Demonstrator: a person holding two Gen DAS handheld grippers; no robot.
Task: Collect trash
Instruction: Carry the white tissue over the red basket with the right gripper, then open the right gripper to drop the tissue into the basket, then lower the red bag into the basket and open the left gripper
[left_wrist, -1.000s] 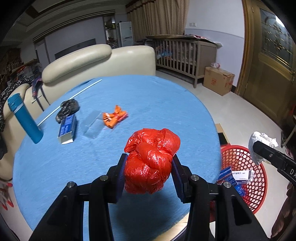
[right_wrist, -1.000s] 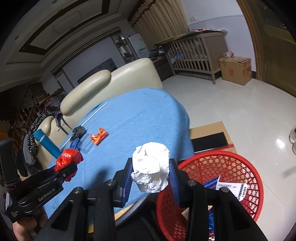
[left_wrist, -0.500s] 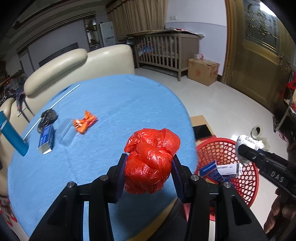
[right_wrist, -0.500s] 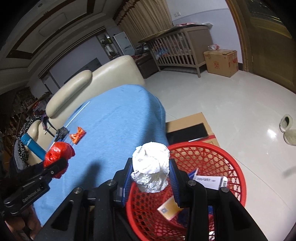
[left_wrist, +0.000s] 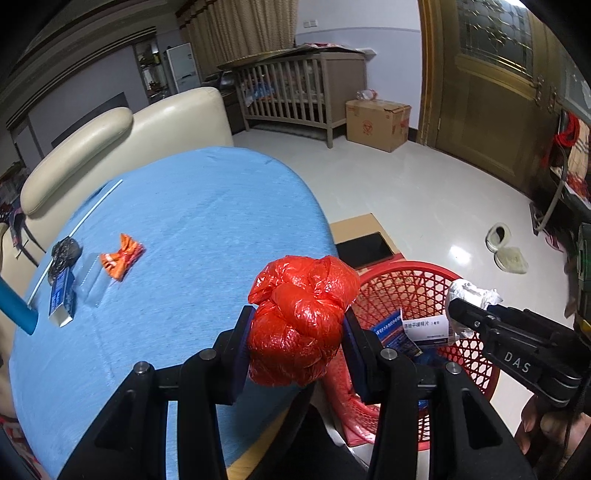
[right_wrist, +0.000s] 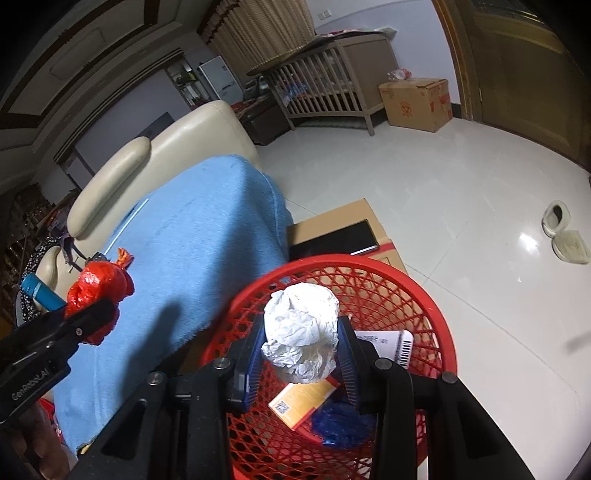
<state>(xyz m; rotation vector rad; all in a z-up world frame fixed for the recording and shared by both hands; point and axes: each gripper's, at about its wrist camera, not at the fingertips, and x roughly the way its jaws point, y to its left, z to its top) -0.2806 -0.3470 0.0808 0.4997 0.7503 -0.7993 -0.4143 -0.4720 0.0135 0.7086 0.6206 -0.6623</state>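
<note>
My left gripper is shut on a crumpled red plastic bag, held above the right edge of the blue-clothed table, beside the red basket. My right gripper is shut on a white paper wad, held over the red mesh basket on the floor. The basket holds an orange carton, a white box and blue wrapping. On the table lie an orange wrapper, a black wad, a blue-white box and a clear plastic piece.
A cream sofa backs the table. A blue bottle stands at the table's left edge, by a white rod. Flat cardboard with a black slab lies beside the basket. A crib, a carton and slippers stand on the tiled floor.
Both grippers have swung right and lower, away from the table's middle. The white wad now hangs over the basket's inside, and the red bag has reached the table's right edge.
</note>
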